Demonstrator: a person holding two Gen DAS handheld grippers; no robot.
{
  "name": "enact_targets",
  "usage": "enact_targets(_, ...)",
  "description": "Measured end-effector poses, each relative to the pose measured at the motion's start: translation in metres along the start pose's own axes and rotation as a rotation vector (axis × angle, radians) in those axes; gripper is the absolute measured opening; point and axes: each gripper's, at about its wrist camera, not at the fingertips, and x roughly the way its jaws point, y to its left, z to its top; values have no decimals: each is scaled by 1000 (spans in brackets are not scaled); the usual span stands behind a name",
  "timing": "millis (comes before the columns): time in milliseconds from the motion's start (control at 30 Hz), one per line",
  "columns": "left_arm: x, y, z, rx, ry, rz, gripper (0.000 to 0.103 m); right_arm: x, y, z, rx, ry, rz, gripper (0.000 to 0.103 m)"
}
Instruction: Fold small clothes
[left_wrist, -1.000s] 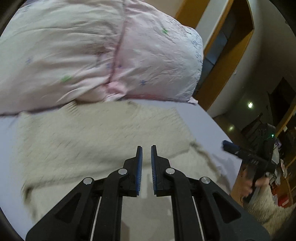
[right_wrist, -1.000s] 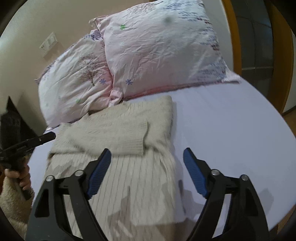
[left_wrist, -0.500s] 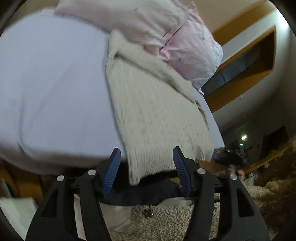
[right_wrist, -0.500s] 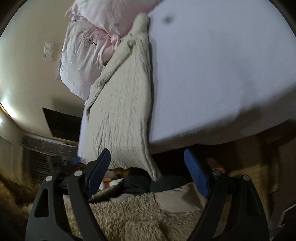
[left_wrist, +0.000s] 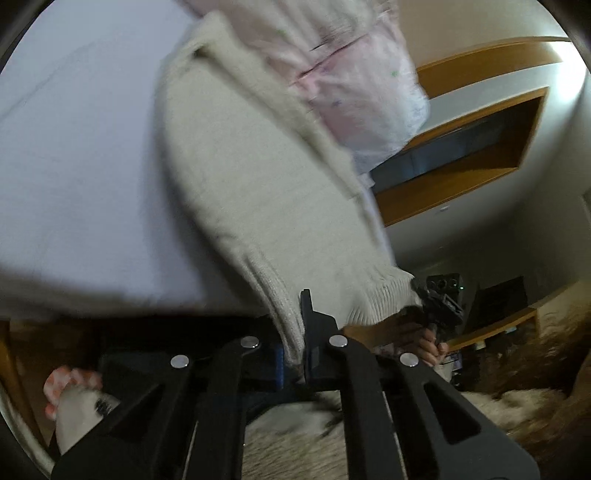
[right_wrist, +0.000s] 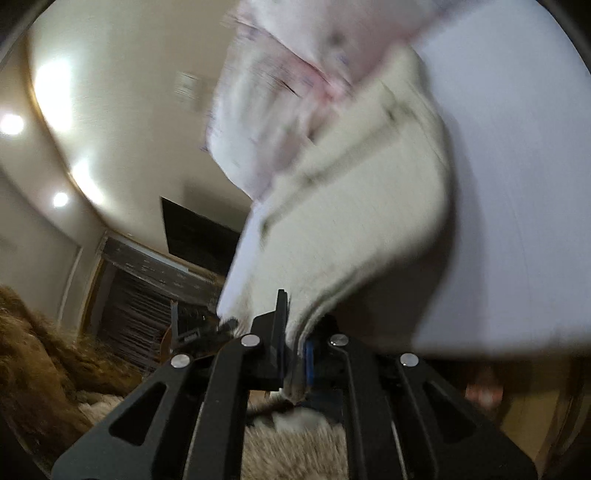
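Observation:
A cream knit sweater (left_wrist: 266, 177) lies lengthwise on the pale lilac bed (left_wrist: 74, 155), its ribbed hem hanging at the bed's near edge. My left gripper (left_wrist: 295, 354) is shut on the hem's left corner. The sweater also shows in the right wrist view (right_wrist: 362, 229), blurred. My right gripper (right_wrist: 293, 362) is shut on the hem's other corner, with the knit pinched between its blue pads. The right gripper (left_wrist: 439, 302) shows at the hem in the left wrist view.
Pink flowered pillows (left_wrist: 354, 74) lie at the sweater's far end, also in the right wrist view (right_wrist: 288, 96). A shaggy rug (right_wrist: 295, 443) covers the floor below. A wooden frame (left_wrist: 461, 147) stands to the right of the bed.
Both grippers dropped to the bed's near edge and closed on the sweater's hem corners. Half a second ago both were open around the hem.

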Motion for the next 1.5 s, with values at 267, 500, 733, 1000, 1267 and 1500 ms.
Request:
enact_targets(267, -4, -38, 169, 106, -376, 101, 6, 37, 35, 172, -125, -288, -84, 7)
enact_targets(500, 90, 7, 279, -15, -236, 431, 9, 101, -59, 252, 139, -326, -550, 53)
enact_targets(733, 47, 27, 252, -27, -253, 474, 84, 64, -40, 225, 7, -383, -527, 86)
enact_targets(1000, 72, 55, 220, -106, -191, 415, 60, 85, -51, 205, 39, -304, -481, 86)
enact_targets(1267, 105, -31, 241, -98, -230, 113, 16, 47, -51, 194, 36, -366, -450, 86)
enact_targets(1500, 285, -122, 259, -110, 22, -258, 19, 6, -56, 189, 66, -467, -509, 86)
